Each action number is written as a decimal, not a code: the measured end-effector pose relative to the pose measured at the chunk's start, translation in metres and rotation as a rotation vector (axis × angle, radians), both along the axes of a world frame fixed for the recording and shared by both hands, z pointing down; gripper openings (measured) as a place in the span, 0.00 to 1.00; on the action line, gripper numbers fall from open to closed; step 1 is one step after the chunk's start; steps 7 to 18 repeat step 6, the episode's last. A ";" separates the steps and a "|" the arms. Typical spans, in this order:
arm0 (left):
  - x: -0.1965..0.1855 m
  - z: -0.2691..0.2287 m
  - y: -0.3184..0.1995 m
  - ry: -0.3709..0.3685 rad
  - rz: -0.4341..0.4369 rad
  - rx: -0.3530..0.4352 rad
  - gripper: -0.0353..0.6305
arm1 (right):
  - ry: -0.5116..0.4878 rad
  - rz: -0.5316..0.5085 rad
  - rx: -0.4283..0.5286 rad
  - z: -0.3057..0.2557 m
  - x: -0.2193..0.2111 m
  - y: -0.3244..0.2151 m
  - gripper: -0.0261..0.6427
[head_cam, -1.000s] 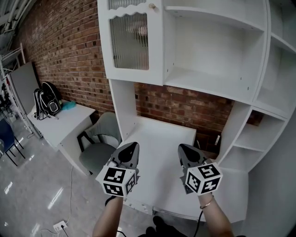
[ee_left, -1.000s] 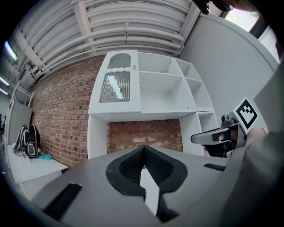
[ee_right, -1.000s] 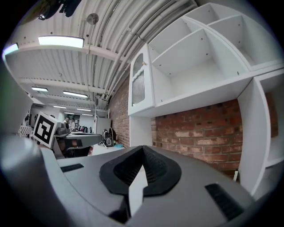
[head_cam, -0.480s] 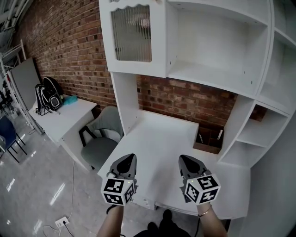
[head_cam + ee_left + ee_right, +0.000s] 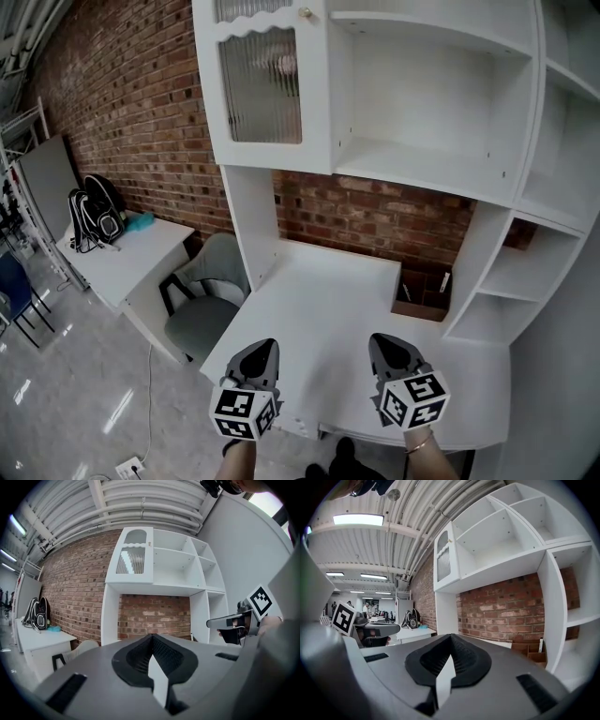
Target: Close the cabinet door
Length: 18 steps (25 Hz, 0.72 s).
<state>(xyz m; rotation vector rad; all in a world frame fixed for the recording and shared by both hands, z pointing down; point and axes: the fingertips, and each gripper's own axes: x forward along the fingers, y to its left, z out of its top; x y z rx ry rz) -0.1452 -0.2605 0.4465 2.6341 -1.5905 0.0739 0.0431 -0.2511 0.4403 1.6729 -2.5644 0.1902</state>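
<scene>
The white cabinet door with its ribbed glass pane and small knob sits high on the left of the hutch and looks flush with the cabinet front. It also shows far ahead as the cabinet door and, from the side, as the cabinet door. My left gripper and right gripper hang side by side over the desk's near edge, well below the door. Both point level at the hutch, shut, with nothing between the jaws. In their own views, the left gripper and right gripper show jaws closed together.
A white desk lies under the hutch, with open shelves beside the door and more shelves at right. A cardboard box sits at the desk's back. A grey chair and a side table with a backpack stand left.
Both grippers have sunk lower and nearer, from over the middle of the desk to its front edge. Both stay shut and the door has not moved.
</scene>
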 end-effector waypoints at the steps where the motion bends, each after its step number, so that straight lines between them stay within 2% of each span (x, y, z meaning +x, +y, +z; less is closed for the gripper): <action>1: 0.000 0.002 0.001 0.000 0.002 -0.003 0.07 | -0.005 0.005 -0.004 0.002 0.002 0.000 0.04; 6: -0.002 0.011 0.006 0.008 0.003 -0.028 0.07 | -0.019 0.019 -0.025 0.009 0.005 0.005 0.04; 18: -0.002 0.011 0.006 0.008 0.003 -0.028 0.07 | -0.019 0.019 -0.025 0.009 0.005 0.005 0.04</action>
